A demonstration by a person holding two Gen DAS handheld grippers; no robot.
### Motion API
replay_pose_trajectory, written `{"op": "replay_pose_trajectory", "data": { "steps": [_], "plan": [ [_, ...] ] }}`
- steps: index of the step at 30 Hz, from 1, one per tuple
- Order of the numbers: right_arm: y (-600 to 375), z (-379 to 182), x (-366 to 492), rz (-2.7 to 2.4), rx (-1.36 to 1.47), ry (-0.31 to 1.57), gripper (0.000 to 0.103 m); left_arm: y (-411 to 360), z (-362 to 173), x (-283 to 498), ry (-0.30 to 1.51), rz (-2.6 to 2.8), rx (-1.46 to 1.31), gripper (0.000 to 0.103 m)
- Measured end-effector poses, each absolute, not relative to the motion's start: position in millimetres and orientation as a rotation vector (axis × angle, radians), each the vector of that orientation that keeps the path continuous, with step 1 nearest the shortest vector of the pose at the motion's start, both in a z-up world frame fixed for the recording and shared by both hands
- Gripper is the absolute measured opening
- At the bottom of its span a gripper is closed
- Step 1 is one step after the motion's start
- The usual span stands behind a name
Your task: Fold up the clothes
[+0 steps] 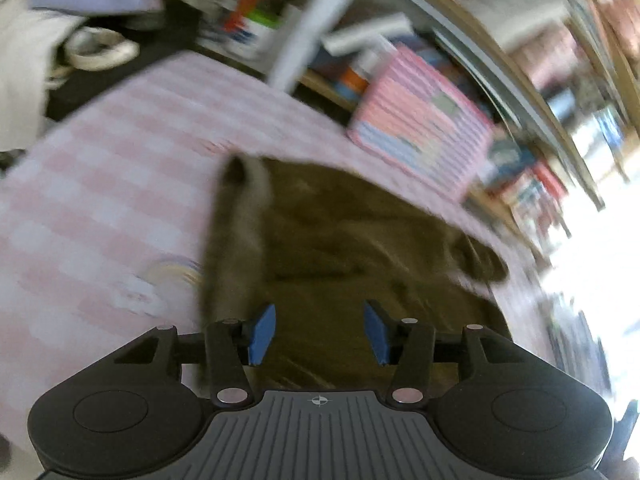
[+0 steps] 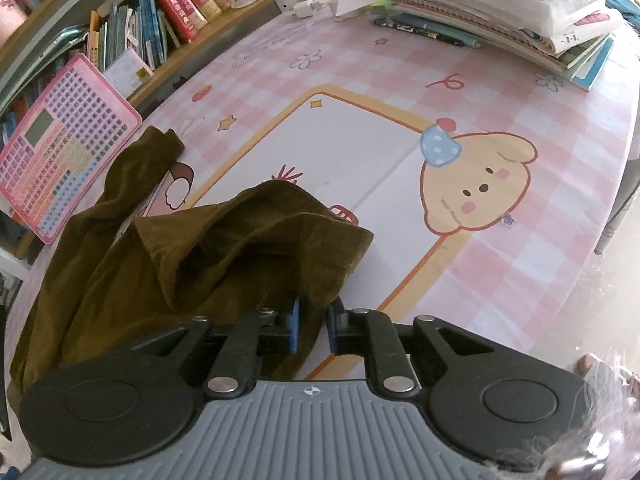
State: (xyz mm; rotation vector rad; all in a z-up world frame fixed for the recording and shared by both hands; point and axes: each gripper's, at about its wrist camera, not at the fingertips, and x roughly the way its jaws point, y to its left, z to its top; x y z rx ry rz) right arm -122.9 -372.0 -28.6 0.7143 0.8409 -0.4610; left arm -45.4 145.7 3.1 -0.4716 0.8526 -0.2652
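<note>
- The left wrist view is heavily motion-blurred — the shelves at 1 to 3 o'clock and the items at 12 o'clock cannot be made out clearly.
- The left gripper (image 1: 319, 334) has its blue pads spread apart with nothing between them, over the olive garment (image 1: 340, 240).
- The right gripper (image 2: 313, 330) is clamped on a bunched fold of the garment (image 2: 224, 252); the cloth hides the contact point and part of the left pad.
- The garment lies rumpled on the pink checked tablecloth (image 2: 520, 264), spreading from 6 toward 9 o'clock, one end reaching 10 o'clock beside the pink keypad toy (image 2: 60, 160).
- Its near end is cut off behind the gripper body.
- Open tablecloth lies from 12 to 4 o'clock — a stack of books (image 2: 512, 12) sits at 1 o'clock near the table's far edge.
</note>
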Motion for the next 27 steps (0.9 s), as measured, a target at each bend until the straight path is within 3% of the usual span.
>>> {"op": "replay_pose_trajectory", "data": {
  "steps": [2,4,6,11,20,27],
  "plan": [
    [-374,-29,-123,-0.465,0.723,0.837,0.013,132,-8,-43,0.907,-0.288,-0.431,0.047],
    [-375,-28,-119,-0.456,0.727,0.847,0.003,130,-19,-40,0.956,-0.276,-0.416,0.044],
    [-373,-15,-115,-0.405,0.745,0.845,0.003,133,-27,-39,0.983,-0.273,-0.414,0.041],
    [-379,43,-147,-0.252,0.943,0.542,0.003,142,-31,-35,1.012,-0.264,-0.416,0.036],
    [-384,-21,-153,-0.47,0.881,0.819,0.006,145,-34,-37,1.015,-0.283,-0.419,0.037],
    [-388,-29,-158,-0.497,0.895,0.827,0.007,145,-36,-37,1.008,-0.28,-0.426,0.037]
  ]
}}
